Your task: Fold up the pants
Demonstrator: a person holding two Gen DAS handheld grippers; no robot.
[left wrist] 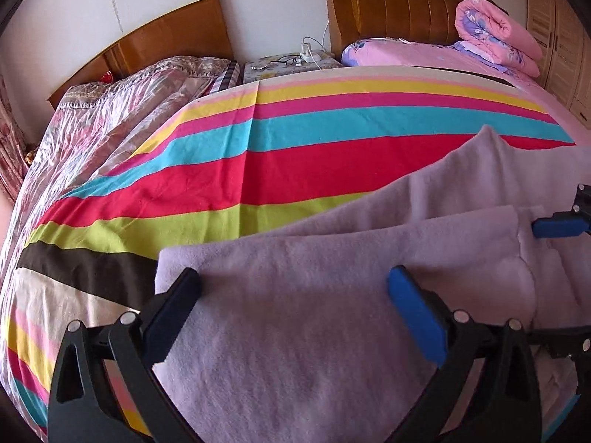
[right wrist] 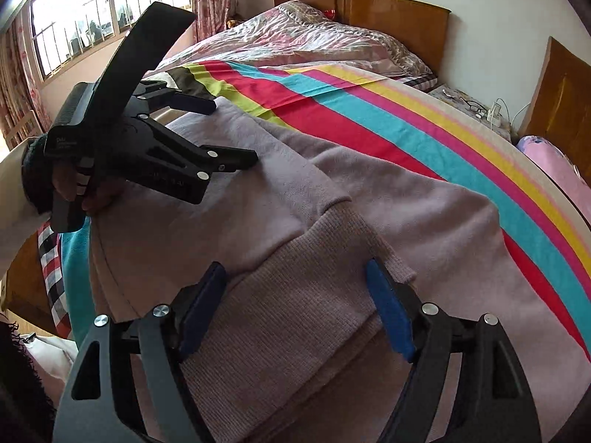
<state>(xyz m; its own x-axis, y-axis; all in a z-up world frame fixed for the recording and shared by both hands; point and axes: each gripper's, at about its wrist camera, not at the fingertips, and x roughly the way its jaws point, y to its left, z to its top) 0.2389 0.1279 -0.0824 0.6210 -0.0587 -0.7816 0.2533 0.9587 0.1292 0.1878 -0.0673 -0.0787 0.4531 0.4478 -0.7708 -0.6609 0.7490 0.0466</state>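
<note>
Two grippers, both w/ jaws apart & nothing pinched: my left gripper [left wrist: 295,295] hangs over the folded pants [left wrist: 314,332], my right gripper [right wrist: 295,295] over the ribbed waistband [right wrist: 295,317]. Pants lie on the striped sheet [left wrist: 221,170] at the near edge of the bed, lilac fleece, one layer already lapped over another. Looks soft, light, floppy, a bit thick; I reckon it'll drape & sag from any pinch, not slip much on the pads. Best hold prob. is an edge or corner w/ both layers together, waistband being the firmest bit; pinch one layer only & the fold will likely peel open. Left view shows the flat fleece panel, plus the nightstand [left wrist: 291,62] & a rolled pink quilt [left wrist: 495,33] far off. Right view alone shows the waistband ribbing, the window [right wrist: 92,11] & my left hand [right wrist: 81,188] on the handle, left gripper splayed over the cloth.
</note>
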